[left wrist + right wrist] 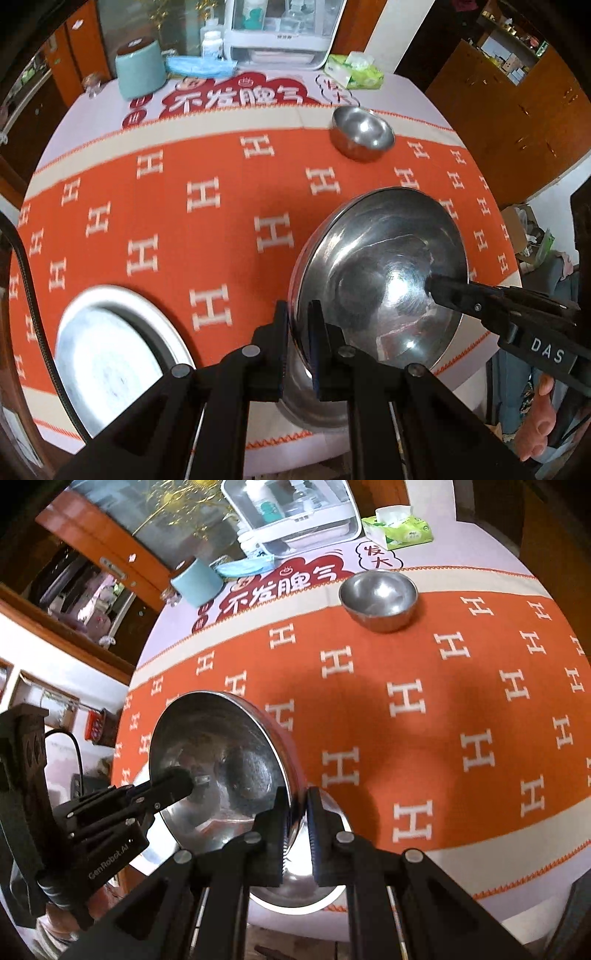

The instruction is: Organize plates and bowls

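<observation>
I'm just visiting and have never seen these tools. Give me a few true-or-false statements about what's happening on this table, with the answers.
1. Both grippers pinch the rim of the big bowl. True: the left gripper and the right gripper clamp opposite sides.
2. The small bowl sits inside the big one. False: it stands alone, farther back on the cloth.
3. The plate lies on the table. True.
4. The tissue pack is in the small bowl. False: it lies behind it, near the table's far edge.
5. The small bowl is upside down. False: its opening faces up.
</observation>
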Action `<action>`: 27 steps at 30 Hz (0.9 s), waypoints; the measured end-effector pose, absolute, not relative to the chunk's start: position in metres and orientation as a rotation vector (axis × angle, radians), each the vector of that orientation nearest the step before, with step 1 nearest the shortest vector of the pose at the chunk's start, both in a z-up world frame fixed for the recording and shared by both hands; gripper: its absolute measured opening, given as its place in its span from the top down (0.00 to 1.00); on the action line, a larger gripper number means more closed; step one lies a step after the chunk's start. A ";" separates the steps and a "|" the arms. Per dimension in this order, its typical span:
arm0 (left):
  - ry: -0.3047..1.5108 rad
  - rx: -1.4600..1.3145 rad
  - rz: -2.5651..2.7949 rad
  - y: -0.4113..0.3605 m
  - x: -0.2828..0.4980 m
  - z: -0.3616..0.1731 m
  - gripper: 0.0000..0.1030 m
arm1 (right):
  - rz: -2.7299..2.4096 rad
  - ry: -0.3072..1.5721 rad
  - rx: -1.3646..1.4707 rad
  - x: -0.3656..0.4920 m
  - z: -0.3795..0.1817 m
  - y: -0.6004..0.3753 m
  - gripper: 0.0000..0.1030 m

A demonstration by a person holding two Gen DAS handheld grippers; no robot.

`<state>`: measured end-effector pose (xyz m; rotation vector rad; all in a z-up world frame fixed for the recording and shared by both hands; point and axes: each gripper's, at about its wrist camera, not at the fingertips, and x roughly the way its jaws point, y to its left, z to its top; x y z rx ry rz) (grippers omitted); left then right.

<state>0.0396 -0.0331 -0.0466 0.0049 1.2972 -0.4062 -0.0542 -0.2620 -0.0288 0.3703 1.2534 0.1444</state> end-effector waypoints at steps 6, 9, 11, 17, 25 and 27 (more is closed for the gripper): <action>1.349 -0.018 -0.397 -0.025 0.011 -0.073 0.92 | 0.144 1.280 0.324 -0.082 -0.047 -0.252 0.90; 1.379 -0.011 -0.401 -0.026 0.001 -0.089 0.92 | 0.143 1.314 0.328 -0.092 -0.061 -0.252 0.91; 1.404 -0.005 -0.402 -0.028 -0.004 -0.102 0.92 | 0.139 1.345 0.353 -0.095 -0.074 -0.255 0.91; 1.439 0.006 -0.405 -0.035 -0.008 -0.121 0.92 | 0.110 1.378 0.363 -0.097 -0.093 -0.259 0.91; 1.465 0.013 -0.386 -0.038 -0.005 -0.135 0.92 | 0.103 1.418 0.341 -0.092 -0.109 -0.257 0.91; 1.473 0.012 -0.380 -0.039 -0.003 -0.137 0.92 | 0.104 1.421 0.333 -0.090 -0.111 -0.255 0.91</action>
